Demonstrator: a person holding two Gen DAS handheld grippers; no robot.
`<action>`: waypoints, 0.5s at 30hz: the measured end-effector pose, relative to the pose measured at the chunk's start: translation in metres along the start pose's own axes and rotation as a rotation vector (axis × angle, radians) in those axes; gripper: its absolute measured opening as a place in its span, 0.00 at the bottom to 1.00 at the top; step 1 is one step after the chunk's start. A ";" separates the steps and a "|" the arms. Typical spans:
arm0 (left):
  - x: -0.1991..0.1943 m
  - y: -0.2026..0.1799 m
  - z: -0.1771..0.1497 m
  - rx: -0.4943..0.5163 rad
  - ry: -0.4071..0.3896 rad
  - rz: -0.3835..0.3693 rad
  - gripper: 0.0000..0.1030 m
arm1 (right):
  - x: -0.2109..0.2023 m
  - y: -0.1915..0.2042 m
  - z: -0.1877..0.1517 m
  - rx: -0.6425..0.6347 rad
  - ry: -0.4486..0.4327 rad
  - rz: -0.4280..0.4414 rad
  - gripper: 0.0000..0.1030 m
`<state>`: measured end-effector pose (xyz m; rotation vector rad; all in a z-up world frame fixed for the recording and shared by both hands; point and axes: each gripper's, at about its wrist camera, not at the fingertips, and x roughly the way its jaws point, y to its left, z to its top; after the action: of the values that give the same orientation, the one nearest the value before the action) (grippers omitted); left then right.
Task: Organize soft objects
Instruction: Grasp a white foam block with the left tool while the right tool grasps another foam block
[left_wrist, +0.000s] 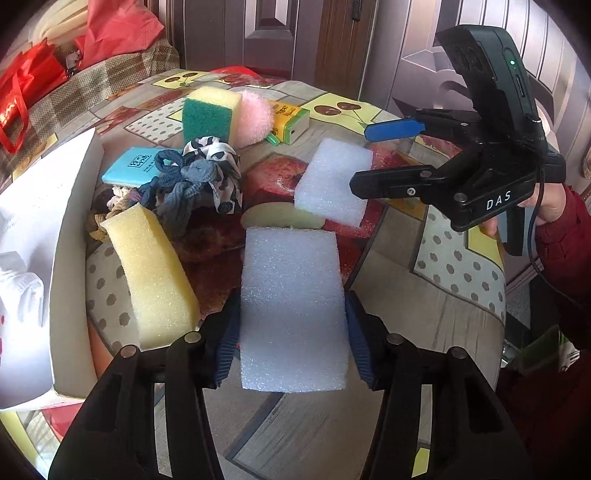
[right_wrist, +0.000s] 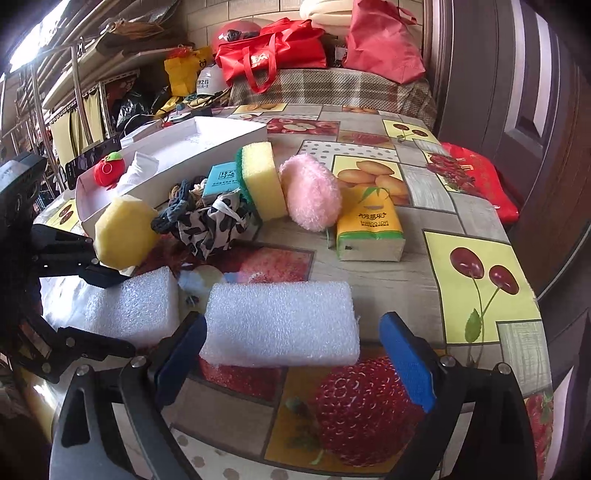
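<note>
My left gripper (left_wrist: 291, 306) is shut on a white foam block (left_wrist: 293, 258), its blue pads pressing both long sides; the right wrist view shows the same grip (right_wrist: 122, 314). A second white foam block (right_wrist: 280, 306) lies on the tablecloth between the wide-apart blue pads of my open right gripper (right_wrist: 291, 326); a gap shows at the right pad. Beyond lie a yellow sponge (left_wrist: 155, 277), a green-backed sponge (left_wrist: 208, 110), a pink puff (left_wrist: 255, 118) and a heap of hair ties with a spotted scrunchie (left_wrist: 199, 173).
A white open box (left_wrist: 62, 240) stands at the left with a red plush toy (right_wrist: 109, 170) and white cloth inside. A blue tissue pack (left_wrist: 131, 166) and a yellow tissue pack (right_wrist: 369, 229) lie among the soft things. The table edge curves close on the right.
</note>
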<state>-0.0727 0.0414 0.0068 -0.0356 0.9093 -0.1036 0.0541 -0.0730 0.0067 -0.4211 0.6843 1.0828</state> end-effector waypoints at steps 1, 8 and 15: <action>0.000 0.000 0.000 0.004 0.001 0.000 0.51 | -0.004 -0.001 -0.002 0.011 0.008 0.011 0.92; 0.003 0.000 0.003 0.029 -0.005 0.007 0.51 | 0.005 0.006 -0.005 0.110 0.144 0.283 0.92; 0.002 0.002 0.002 0.016 -0.015 0.000 0.51 | 0.041 -0.020 0.028 0.271 0.120 0.166 0.93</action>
<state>-0.0699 0.0434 0.0066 -0.0216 0.8937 -0.1099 0.0930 -0.0368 -0.0014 -0.1983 0.9723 1.1080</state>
